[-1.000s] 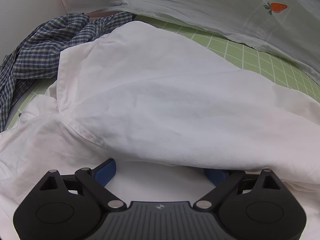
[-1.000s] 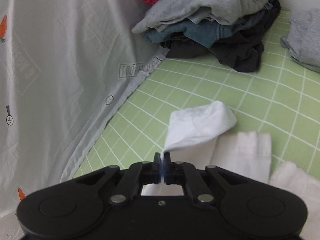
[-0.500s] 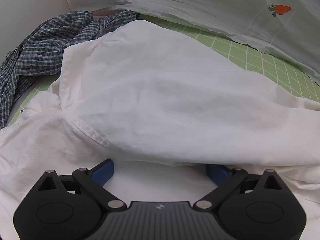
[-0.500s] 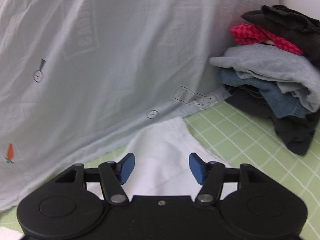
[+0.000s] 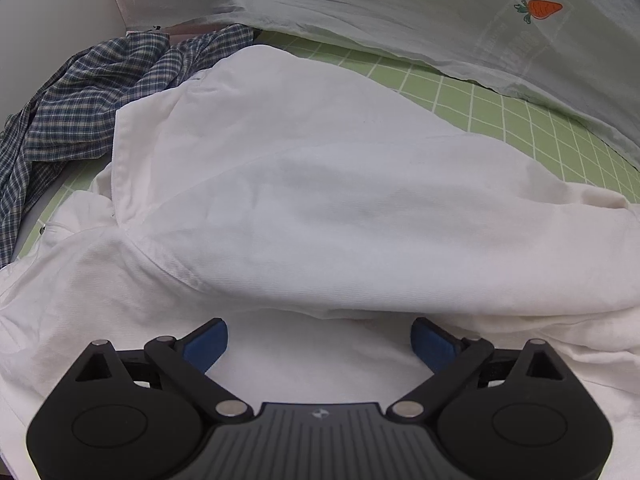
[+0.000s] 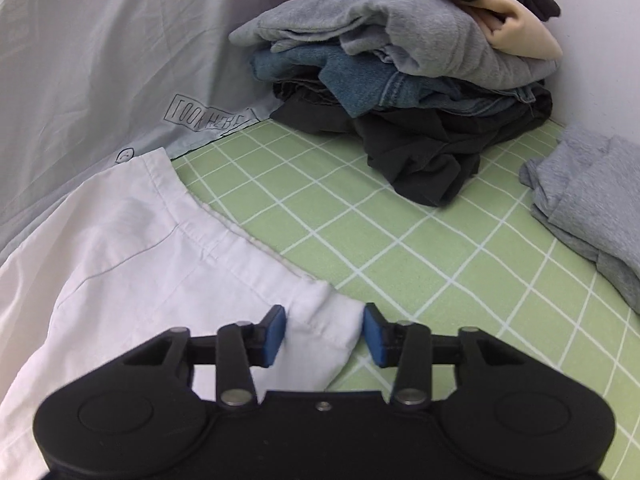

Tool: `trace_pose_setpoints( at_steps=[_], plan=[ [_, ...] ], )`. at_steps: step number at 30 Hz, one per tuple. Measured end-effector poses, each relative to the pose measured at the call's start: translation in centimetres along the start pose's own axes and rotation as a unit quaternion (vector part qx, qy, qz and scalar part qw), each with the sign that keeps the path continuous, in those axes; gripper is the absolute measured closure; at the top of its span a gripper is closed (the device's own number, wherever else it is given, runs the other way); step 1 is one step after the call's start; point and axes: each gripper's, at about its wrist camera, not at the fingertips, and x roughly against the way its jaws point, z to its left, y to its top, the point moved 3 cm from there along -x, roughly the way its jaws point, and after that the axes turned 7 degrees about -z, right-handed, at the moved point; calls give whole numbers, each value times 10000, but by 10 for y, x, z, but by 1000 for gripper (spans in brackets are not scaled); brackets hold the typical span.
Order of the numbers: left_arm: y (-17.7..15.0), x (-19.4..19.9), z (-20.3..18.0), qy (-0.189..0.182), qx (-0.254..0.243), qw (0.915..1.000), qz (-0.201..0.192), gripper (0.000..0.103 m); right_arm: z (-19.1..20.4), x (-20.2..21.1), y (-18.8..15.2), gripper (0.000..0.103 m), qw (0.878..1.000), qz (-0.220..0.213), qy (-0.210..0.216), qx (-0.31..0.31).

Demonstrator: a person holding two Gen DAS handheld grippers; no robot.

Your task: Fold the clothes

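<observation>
Seemingly white garment [image 6: 160, 264] between right hand-held gripper [image 6: 324, 334] fingers.

A spread garment [image 6: 132, 256] lies on a gridded mat [image 6: 420, 248]; behind the mat's far edge, a clothes stack [image 6: 404, 76] (another piece [image 6: 592, 204] to the right).

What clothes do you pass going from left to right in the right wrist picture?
Pale grey printed sheet → white cotton shirt → tall pile of grey, blue denim and black clothes → loose grey knit garment at the right edge.
</observation>
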Motion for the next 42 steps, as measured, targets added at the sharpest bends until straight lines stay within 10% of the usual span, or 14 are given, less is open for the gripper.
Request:
trace_pose_setpoints(
  at_steps=[14,17,19,22,34,42],
  plan=[
    [18,51,42,22,299,9971,-701,6,-67,36,-13,91,9891,-147,-1251,765],
    [31,51,61,107,289,9962,-810,7,-58,47,-10,73,9847,-256,-1420,978],
    [40,51,74,140,260,9956,-890,8,-52,55,-8,33,9813,-328,-1533,1119],
    [58,43,87,42,243,9950,-971,12,-26,76,1,9,9846,-647,-1318,947],
    [149,-51,108,-589,169,9948,-810,14,209,116,-26,6,9784,-533,1416,1406],
    [173,-109,103,-731,433,9952,-484,34,301,112,-51,5,9744,39,1801,1342]
  ],
)
